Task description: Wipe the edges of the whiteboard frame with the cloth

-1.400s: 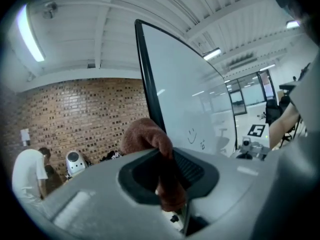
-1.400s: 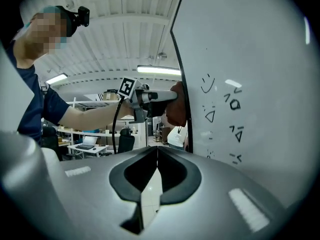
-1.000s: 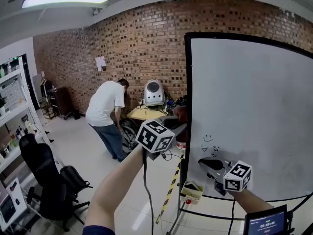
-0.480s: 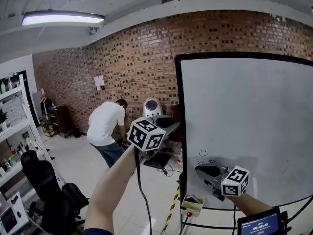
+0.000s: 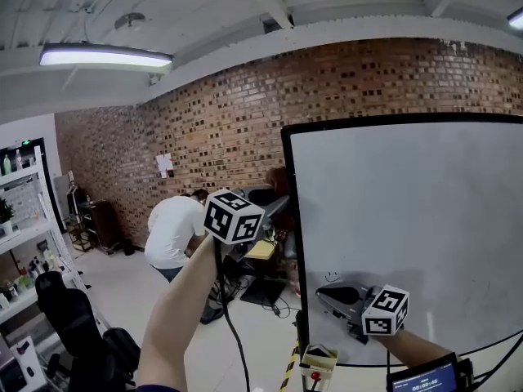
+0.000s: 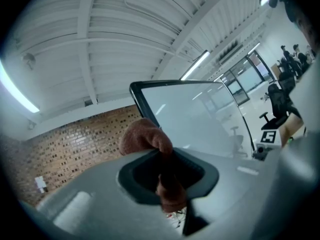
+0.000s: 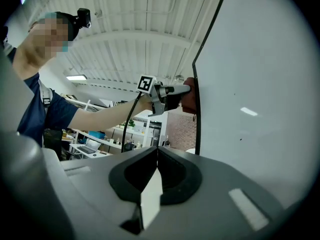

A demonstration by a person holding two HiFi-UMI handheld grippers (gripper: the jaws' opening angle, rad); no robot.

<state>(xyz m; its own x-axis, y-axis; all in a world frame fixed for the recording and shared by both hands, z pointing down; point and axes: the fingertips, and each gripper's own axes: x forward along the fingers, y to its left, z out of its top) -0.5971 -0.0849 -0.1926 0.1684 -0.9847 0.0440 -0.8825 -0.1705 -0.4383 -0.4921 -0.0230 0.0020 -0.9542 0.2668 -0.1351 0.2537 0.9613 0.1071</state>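
Left hand-held gripper [image 6: 165,170] is clamping the brown cloth [image 6: 145,136], bunched just ahead of its jaws at the whiteboard frame [image 6: 141,100]. Right hand-held gripper [image 7: 156,174] is staying out of the work, shut and empty. Risk: the frame corner snagging the cloth, dragging it from the narrow pinch.

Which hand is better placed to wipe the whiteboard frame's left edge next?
Left. The left tongs are shut on the brown cloth at the black frame's left edge; the right tongs are shut, empty, lower by the board face.
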